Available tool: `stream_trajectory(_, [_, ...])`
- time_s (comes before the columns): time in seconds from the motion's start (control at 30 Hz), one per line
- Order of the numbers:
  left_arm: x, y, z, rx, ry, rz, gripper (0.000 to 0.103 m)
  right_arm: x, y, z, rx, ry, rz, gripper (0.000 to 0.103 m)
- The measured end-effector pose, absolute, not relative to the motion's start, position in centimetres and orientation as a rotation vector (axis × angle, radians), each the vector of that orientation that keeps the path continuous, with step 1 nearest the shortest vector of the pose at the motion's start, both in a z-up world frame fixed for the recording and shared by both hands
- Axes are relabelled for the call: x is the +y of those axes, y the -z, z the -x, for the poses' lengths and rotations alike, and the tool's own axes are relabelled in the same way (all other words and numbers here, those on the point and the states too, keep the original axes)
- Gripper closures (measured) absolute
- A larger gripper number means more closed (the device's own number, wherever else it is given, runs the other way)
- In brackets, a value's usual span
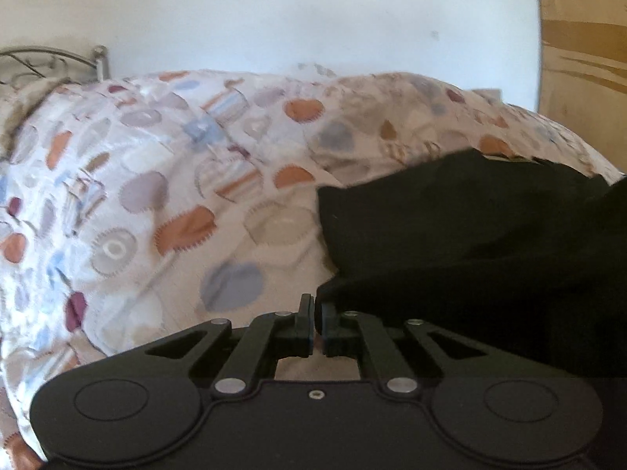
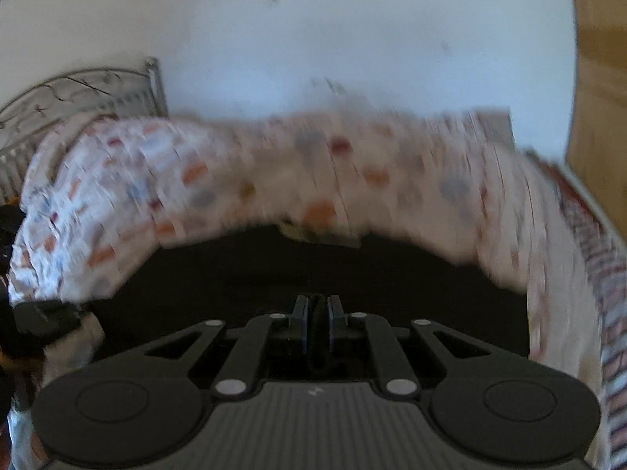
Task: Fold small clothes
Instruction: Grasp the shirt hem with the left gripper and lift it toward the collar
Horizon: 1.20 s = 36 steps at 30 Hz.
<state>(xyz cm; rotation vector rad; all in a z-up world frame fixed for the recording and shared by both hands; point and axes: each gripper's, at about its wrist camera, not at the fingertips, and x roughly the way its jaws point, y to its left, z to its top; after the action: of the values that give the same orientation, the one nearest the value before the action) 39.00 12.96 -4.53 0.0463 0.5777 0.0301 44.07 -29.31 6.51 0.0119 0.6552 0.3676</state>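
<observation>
The black garment (image 1: 470, 243) lies spread on the bed, a matte, soft cloth with no visible pattern, its left edge running roughly straight from far to near and its surface gathered into shallow folds; in the right wrist view it (image 2: 313, 266) fills the near middle of the bed as a wide dark sheet, blurred. The left gripper (image 1: 314, 311) has its jaws clenched together at the garment's near left corner, where the cloth's edge meets the fingertips; whether fabric is actually pinched there cannot be told, since black lies against black. The right gripper (image 2: 316, 305) is grasping a bunched fold of the same black cloth, which stands up as a narrow ridge between its two fingers. Beneath the garment is a quilted bedspread (image 1: 156, 196), pale cream with stitched round and scalloped patches in orange, grey, blue and maroon. At the far left stands a metal bedstead (image 2: 78, 90) of thin curled bars. Behind the bed is a plain white wall (image 1: 313, 19), and at the far right a light wooden panel (image 1: 584, 58) with visible grain.
</observation>
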Motion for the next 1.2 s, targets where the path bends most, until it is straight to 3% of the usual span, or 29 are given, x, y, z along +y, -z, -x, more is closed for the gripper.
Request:
stream_trajectory(0.27, [14.5, 4.6, -36.1, 0.621, 0.004, -0.018, 0.08, -32.4, 0.2, -41.8, 0.768, -0.348, -0.1, 0.091])
stream_trajectory(0.4, [16.3, 3.5, -35.2, 0.637, 0.011, 0.095, 0.041, -33.3, 1.8, -41.3, 0.778, -0.346, -0.138, 0.084])
stream_trajectory(0.43, [16.7, 3.0, -35.3, 0.63, 0.014, 0.121, 0.034, -33.5, 2.0, -41.1, 0.777, -0.346, -0.157, 0.08])
stream_trajectory(0.5, [17.2, 2.0, -36.4, 0.615, 0.017, 0.17, 0.028, -34.0, 2.5, -40.8, 0.777, -0.356, -0.194, 0.071])
stream_trajectory(0.57, [17.5, 1.2, -38.6, 0.621, 0.023, 0.219, 0.028, -34.4, 2.8, -40.6, 0.778, -0.359, -0.228, 0.049])
stream_trajectory(0.6, [17.5, 1.0, -39.9, 0.634, 0.036, 0.239, 0.028, -34.7, 3.0, -40.4, 0.777, -0.361, -0.25, 0.045])
stream_trajectory(0.77, [17.1, 2.5, -47.0, 0.747, 0.086, 0.276, 0.039, -35.7, 3.4, -40.1, 0.764, -0.38, -0.359, 0.022])
stream_trajectory(0.87, [17.1, 4.2, -49.6, 0.82, 0.091, 0.312, 0.05, -36.1, 3.4, -39.6, 0.745, -0.408, -0.424, 0.019])
stream_trajectory(0.9, [17.1, 4.3, -49.9, 0.82, 0.097, 0.319, 0.058, -36.2, 3.2, -39.4, 0.737, -0.413, -0.433, 0.018])
stream_trajectory(0.93, [16.9, 4.3, -50.2, 0.817, 0.115, 0.314, 0.077, -36.1, 3.0, -39.2, 0.728, -0.412, -0.434, 0.017])
stream_trajectory(0.97, [16.7, 4.2, -50.4, 0.819, 0.146, 0.309, 0.09, -36.0, 2.8, -38.9, 0.715, -0.415, -0.427, 0.015])
stream_trajectory(1.0, [16.5, 3.9, -50.5, 0.813, 0.161, 0.299, 0.096, -35.8, 2.4, -38.5, 0.697, -0.422, -0.41, 0.014])
stream_trajectory(1.13, [14.6, 2.2, -50.5, 0.711, 0.16, 0.182, 0.099, -34.0, 1.3, -37.8, 0.681, -0.433, -0.295, 0.013])
stream_trajectory(1.2, [14.2, 0.8, -49.8, 0.596, 0.167, 0.176, 0.099, -32.9, 1.4, -37.9, 0.707, -0.416, -0.227, 0.027])
